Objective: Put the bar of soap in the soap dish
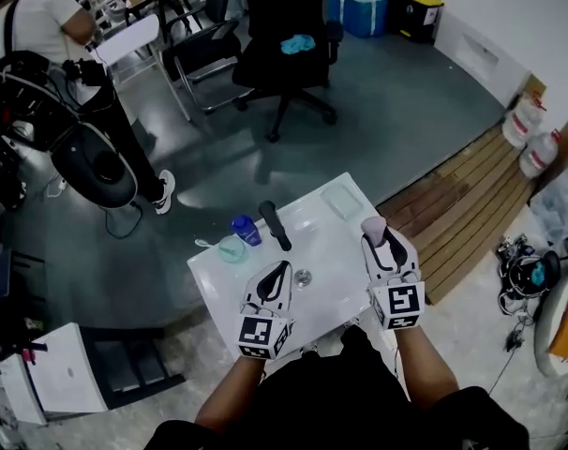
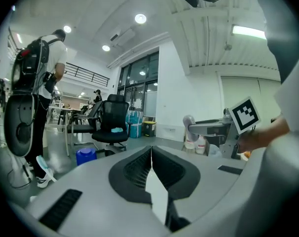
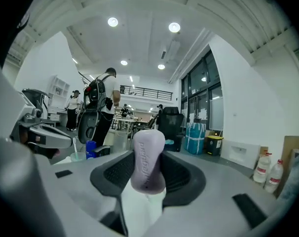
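Note:
My right gripper point(image 1: 379, 238) is shut on a pale lilac bar of soap point(image 1: 372, 225), held upright between its pads over the right edge of the white table point(image 1: 333, 293). In the right gripper view the soap point(image 3: 148, 164) stands on end and fills the gap between the jaws. A clear rectangular soap dish point(image 1: 341, 201) lies at the table's far right corner, just beyond the soap. My left gripper point(image 1: 281, 270) hovers over the table's middle, shut, with nothing between its pads point(image 2: 139, 168).
On the table stand a blue bottle point(image 1: 246, 230), a black oblong object point(image 1: 275, 225), a teal cup with a spoon point(image 1: 231, 248) and a small round metal piece point(image 1: 303, 277). A black office chair point(image 1: 284, 45) and a person point(image 1: 68, 26) are beyond. Wooden slats point(image 1: 462, 204) lie to the right.

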Demonstrator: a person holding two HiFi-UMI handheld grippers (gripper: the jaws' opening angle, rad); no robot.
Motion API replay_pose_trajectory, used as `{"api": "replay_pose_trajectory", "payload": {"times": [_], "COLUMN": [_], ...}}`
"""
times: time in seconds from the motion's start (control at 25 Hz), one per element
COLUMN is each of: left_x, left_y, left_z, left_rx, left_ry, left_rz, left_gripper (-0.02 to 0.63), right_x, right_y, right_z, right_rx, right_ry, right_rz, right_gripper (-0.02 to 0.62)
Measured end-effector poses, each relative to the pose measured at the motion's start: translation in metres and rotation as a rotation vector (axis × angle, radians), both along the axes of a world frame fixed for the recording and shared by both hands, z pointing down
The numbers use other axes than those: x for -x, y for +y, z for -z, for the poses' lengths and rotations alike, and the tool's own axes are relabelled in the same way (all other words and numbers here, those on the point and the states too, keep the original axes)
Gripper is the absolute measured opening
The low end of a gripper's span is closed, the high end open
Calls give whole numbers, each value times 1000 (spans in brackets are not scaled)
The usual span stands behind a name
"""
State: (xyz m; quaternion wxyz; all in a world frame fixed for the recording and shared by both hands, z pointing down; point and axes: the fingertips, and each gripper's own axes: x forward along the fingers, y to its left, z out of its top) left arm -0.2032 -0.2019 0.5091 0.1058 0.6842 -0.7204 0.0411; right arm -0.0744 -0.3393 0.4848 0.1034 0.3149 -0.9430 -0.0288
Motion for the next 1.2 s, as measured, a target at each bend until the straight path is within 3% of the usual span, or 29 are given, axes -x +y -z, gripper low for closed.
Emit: {"api": "replay_pose_trajectory", "payload": {"times": [0.56,1.2], "left_x": [19,34], "left_y": [-27,-12], "left_z": [-12,-65], "left_rx": [48,150], "left_ry": [31,83], "left_rz": [187,337], "left_gripper": [23,23], "right_x": [65,113], "right_y": [-82,-135], "right_z": [-75,-207], "right_rx": [146,388], "right_ry": [169,458], "right_rz": [182,212], "right_gripper": [183,183]}}
